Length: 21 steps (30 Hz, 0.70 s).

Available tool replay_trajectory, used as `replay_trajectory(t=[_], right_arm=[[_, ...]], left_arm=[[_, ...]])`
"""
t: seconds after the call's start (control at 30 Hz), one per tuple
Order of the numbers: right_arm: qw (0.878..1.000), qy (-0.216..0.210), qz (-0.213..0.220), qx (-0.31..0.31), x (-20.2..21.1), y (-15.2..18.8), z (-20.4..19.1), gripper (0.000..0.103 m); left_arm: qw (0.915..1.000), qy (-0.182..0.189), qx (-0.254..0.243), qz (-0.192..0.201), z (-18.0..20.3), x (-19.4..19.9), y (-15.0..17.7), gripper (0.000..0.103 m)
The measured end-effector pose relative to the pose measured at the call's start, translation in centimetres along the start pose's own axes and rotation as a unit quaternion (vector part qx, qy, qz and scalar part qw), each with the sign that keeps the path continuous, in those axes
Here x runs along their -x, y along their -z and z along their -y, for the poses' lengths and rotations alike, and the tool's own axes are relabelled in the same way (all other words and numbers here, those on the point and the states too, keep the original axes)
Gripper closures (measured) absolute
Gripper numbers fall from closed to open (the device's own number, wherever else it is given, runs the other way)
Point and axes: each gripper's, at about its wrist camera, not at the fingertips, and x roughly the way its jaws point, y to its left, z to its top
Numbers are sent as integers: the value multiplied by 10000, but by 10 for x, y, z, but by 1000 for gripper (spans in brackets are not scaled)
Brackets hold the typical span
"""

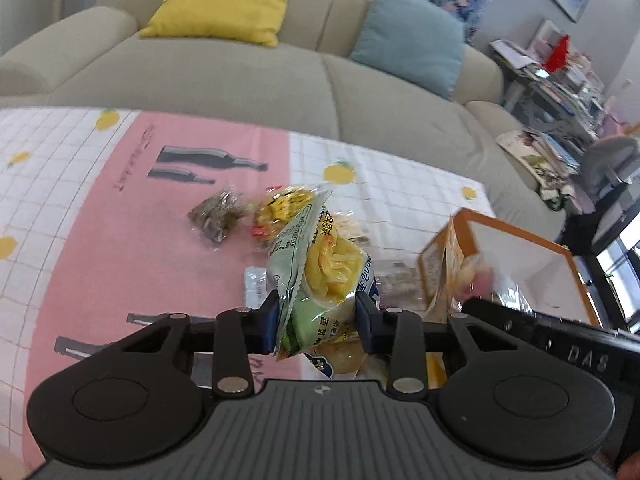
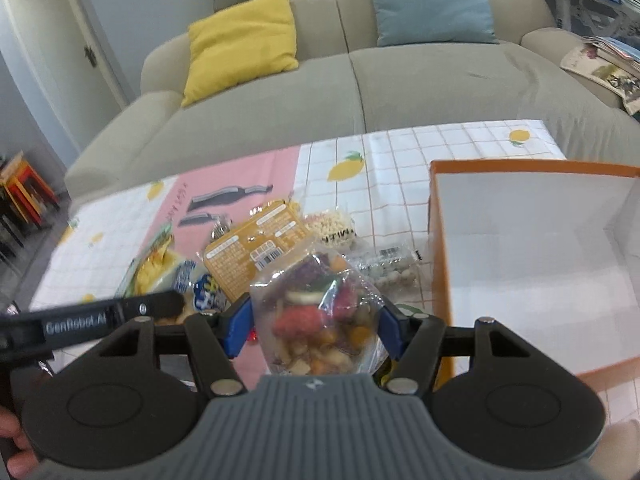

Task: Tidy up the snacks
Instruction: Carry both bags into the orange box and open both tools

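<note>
My left gripper (image 1: 317, 322) is shut on a green and yellow chip bag (image 1: 320, 276), held above the table. My right gripper (image 2: 314, 320) is shut on a clear bag of mixed dried fruit (image 2: 320, 316), held just left of the orange-rimmed white box (image 2: 532, 264). The box also shows at the right in the left wrist view (image 1: 516, 256). On the table lie an orange snack pack (image 2: 256, 248), a bag of pale puffs (image 2: 332, 226), a clear bag of small pale pieces (image 2: 388, 268), a brownish clear packet (image 1: 216, 216) and a yellow bag (image 1: 280, 208).
The table wears a pink and white lemon-print cloth (image 1: 100, 208). A beige sofa (image 2: 320, 92) with yellow and teal cushions runs behind it. A cluttered shelf of books (image 1: 560, 92) stands to the right.
</note>
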Motion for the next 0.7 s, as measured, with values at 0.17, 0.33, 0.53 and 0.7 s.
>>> replay_trajectory(t=[0.17, 0.33, 0.53, 0.7], right_arm=[[9996, -20, 256, -127, 38, -10, 16, 41], [9983, 126, 407, -400, 68, -22, 48, 41], [9939, 412, 623, -814, 91, -39, 97, 41], [9887, 716, 753, -1078, 100, -51, 134, 41]], left_arm=[[9991, 152, -339, 222, 29, 23, -6, 61], [9962, 369, -749, 250, 68, 31, -15, 61], [9882, 766, -1310, 196, 129, 24, -28, 61], [9809, 969, -1686, -56, 178, -1, -38, 61]])
